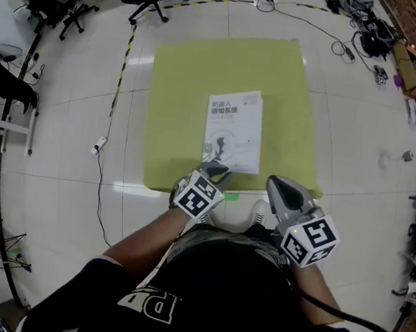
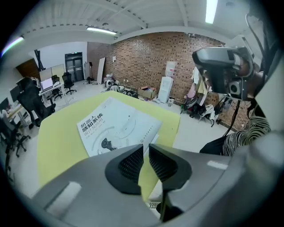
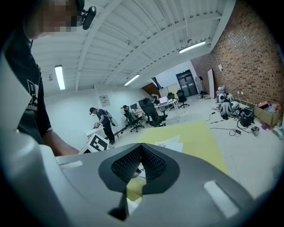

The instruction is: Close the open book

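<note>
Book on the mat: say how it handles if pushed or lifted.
Lying closed and flat, the book should slide, not roll or tip. It looks a thin paperback, so lifted by one edge it probably sags.

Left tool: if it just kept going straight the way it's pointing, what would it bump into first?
Most likely the closed book on the yellow mat. The left tool points at its near edge with nothing between, though depth is unclear; it might touch the mat first.
</note>
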{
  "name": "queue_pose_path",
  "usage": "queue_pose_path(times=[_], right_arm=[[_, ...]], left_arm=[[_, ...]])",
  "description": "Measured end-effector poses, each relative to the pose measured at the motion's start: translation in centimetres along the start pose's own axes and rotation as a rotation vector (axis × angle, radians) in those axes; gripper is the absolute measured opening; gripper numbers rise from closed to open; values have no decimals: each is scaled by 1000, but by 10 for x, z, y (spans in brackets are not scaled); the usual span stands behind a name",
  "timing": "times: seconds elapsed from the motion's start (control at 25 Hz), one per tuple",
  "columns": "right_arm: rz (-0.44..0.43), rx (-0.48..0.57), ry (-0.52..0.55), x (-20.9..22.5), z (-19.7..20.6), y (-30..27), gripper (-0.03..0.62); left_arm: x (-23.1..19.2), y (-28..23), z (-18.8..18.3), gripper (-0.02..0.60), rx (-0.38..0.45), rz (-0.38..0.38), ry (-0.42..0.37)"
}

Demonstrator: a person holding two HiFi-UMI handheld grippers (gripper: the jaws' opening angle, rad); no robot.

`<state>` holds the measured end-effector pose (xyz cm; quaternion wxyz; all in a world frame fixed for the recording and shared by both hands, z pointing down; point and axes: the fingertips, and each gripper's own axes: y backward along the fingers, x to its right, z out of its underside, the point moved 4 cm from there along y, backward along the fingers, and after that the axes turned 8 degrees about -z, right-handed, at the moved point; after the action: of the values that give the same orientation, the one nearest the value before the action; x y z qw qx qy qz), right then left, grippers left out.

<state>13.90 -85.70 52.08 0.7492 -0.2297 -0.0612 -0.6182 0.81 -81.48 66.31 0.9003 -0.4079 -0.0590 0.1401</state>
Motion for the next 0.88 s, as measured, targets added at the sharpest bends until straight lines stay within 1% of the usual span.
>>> queue_pose_path(times=[0.12,0.2,0.44,0.56,0.64,0.72,0.8,0.88], right_arm=[[-10,-4,0,-1,0,-5,8],[-20,-9,2,-3,1,-9,8],[-51,-19,15,-11,0,-21,8],[-79,-22,3,-17,0,-28,8],[-94,-19,-17,-20,0,-33,8],[-97,-15,-35,-22,0,-35,8],[-93,-12,-42,-24,-1,-37,8],[-90,-9,-37,-28,-5,-40,8]], left_arm=[[3,3,2,48,4,9,7],[2,6,4,48,11,9,33],[-13,23,6,46,58,-6,193],[-21,35,5,30,87,-12,261],[-26,46,3,8,117,-5,320],[-30,58,-2,8,160,6,374],[-34,73,-8,8,204,5,397],[-38,90,-16,8,250,-1,401]])
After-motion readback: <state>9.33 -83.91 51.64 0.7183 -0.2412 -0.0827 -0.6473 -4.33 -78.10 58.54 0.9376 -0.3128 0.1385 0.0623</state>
